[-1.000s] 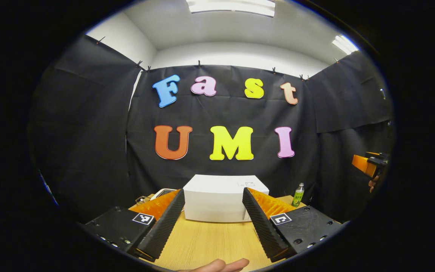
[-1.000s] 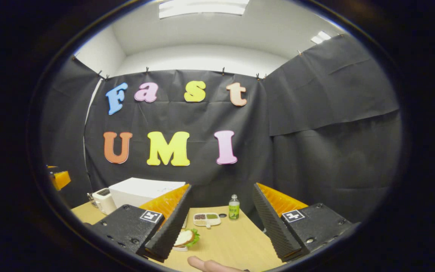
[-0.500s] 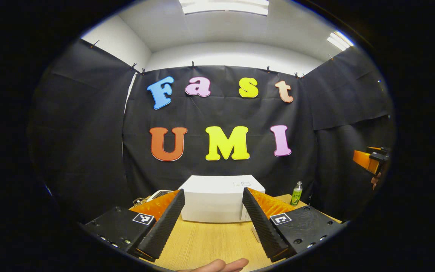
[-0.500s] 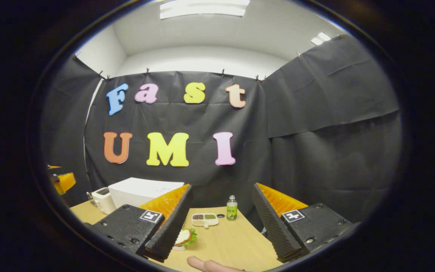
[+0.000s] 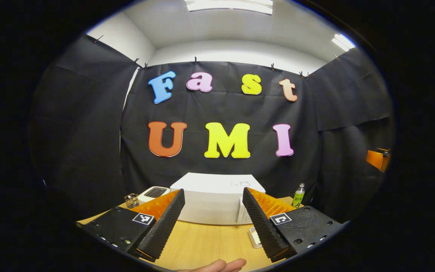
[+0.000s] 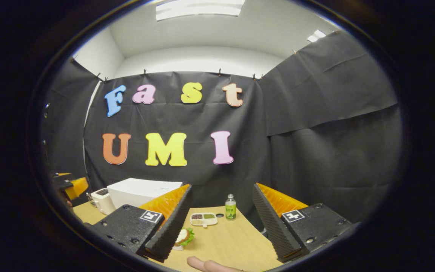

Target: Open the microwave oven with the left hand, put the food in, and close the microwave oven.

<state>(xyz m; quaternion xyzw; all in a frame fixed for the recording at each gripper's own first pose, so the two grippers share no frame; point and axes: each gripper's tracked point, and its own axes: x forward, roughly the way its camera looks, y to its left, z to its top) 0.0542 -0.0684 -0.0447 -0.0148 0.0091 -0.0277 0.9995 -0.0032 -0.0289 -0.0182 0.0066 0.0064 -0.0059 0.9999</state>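
Stage: we are judging nothing done, door, loading and closing all remaining | left gripper (image 5: 213, 223): gaping wide, empty, facing the shut microwave (image 5: 213, 202) | right gripper (image 6: 221, 223): spread wide, empty | food: sandwich (image 6: 184, 237) sitting on table (image 6: 236, 241)

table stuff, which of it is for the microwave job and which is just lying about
For the job:
- microwave oven, white, door shut
- sandwich on a small plate, the likely food
- left gripper, fingers apart
- right gripper, fingers apart

Just lying about:
- toaster
- green bottle
- small divided dish
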